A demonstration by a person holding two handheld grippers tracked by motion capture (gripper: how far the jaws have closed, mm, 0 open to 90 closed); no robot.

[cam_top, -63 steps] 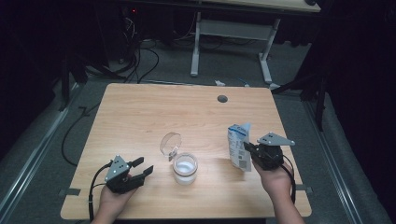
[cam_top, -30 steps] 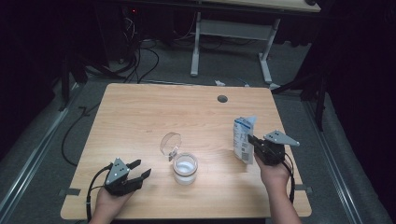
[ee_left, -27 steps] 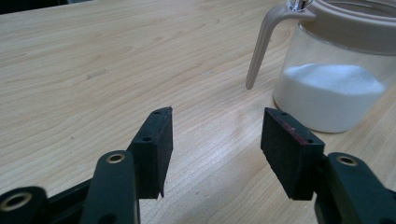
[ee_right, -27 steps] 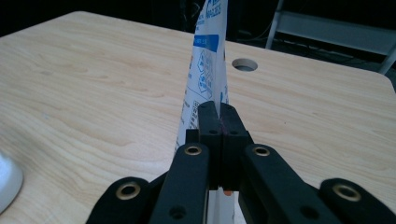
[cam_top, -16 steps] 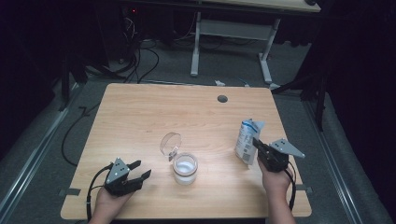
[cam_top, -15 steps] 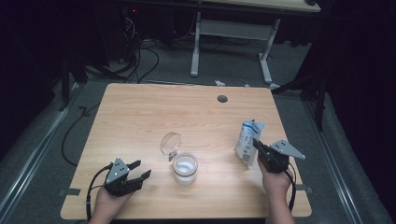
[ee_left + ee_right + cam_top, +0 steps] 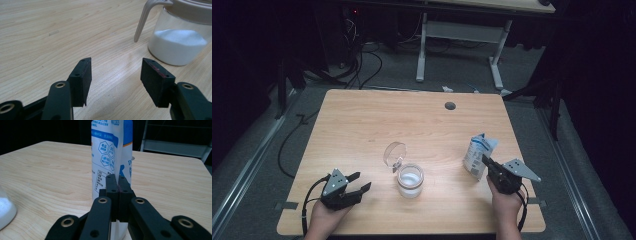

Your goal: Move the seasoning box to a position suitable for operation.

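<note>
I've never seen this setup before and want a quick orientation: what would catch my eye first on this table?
Near the table's front middle stands a clear jar part full of white powder, its round lid flipped up behind it. Toward the right edge, the right gripper pinches a white and blue pouch that stands upright on the wood. At the front left corner, the left gripper rests with its jaws open and nothing between them.

High view looks forward and down over the whole tabletop (image 7: 362, 120). Left gripper view sits low and close, facing the jar (image 7: 180, 37). Right gripper view sits close behind the pouch (image 7: 110, 152); the high view shares both.
</note>
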